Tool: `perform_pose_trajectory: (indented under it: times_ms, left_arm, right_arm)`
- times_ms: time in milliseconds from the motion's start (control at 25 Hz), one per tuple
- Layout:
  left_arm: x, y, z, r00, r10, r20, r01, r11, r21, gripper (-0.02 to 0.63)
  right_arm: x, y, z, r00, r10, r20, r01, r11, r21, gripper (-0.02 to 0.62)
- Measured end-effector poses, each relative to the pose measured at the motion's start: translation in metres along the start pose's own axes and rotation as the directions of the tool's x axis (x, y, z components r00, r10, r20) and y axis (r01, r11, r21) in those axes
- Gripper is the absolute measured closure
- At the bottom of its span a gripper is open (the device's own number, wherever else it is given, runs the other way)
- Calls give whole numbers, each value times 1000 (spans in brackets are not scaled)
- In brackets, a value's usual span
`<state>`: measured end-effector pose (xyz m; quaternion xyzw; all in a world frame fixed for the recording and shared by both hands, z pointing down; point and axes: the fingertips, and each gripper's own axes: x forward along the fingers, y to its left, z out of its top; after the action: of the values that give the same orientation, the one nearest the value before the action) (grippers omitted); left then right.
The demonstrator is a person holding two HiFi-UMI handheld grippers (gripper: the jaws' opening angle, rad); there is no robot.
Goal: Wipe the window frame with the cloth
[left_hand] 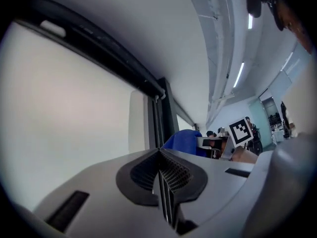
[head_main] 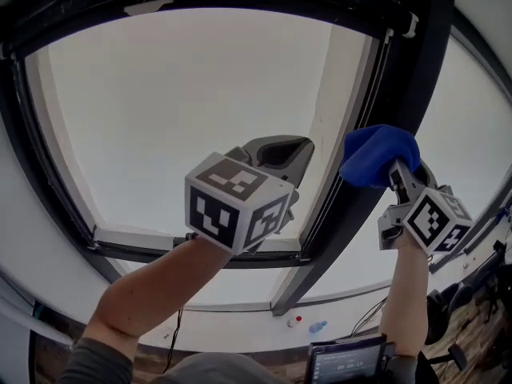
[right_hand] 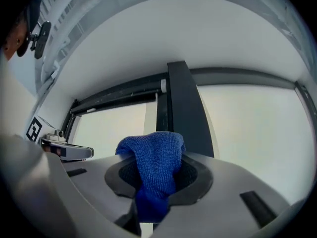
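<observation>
- Blue cloth (head_main: 380, 155) pinched in jaws of right hand-held gripper (right_hand: 152, 185), bunched beyond tips, at dark upright of window frame (head_main: 346, 222).
- Left hand-held gripper (left_hand: 161, 177) jaws pressed together on nothing, just left of that upright.

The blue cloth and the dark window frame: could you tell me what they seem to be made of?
The cloth looks like matte microfibre, with a fine looped weave. The frame is probably coated metal, smooth dark satin with straight edges; plastic cannot be ruled out.
</observation>
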<state>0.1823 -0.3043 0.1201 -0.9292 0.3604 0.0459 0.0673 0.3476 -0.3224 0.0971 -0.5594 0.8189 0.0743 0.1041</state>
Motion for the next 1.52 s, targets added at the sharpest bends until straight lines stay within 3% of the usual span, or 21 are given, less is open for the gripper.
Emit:
perform_pose_trajectory:
  times_ms: [240,360,520,840,1000,1120,1360,1520]
  left_arm:
    - [15,-3,117,995,16,93,-23,997,76,597]
    - [8,7,149,990,52,131,-67,991,113,597]
    - [3,23,171,980,96,175,-114,988,101,598]
    - [-66,76,176,958,228,172,-254,955,150,598]
    - [-141,131,182,929,334,156,-361,912,194,598]
    - [-183,165,180,916,378,138,-400,889,222,598]
    - [-212,158,182,893,433,124,-450,869,208,598]
    - [-257,204,172,862,497,103,-507,842,185,598]
  right_arm:
    - [24,-6,118,991,-34,129,48,993,-106,474]
    - [37,1,153,987,-37,157,60,988,-140,474]
    - [47,1,186,983,-28,183,60,983,-173,474]
    - [81,90,192,975,110,191,-67,973,-220,474]
    - [111,179,193,957,195,215,-146,964,-222,474]
    - [117,228,199,942,238,237,-182,955,-236,474]
    - [106,266,204,922,317,225,-249,926,-284,474]
    - [140,339,191,906,373,201,-313,909,-275,474]
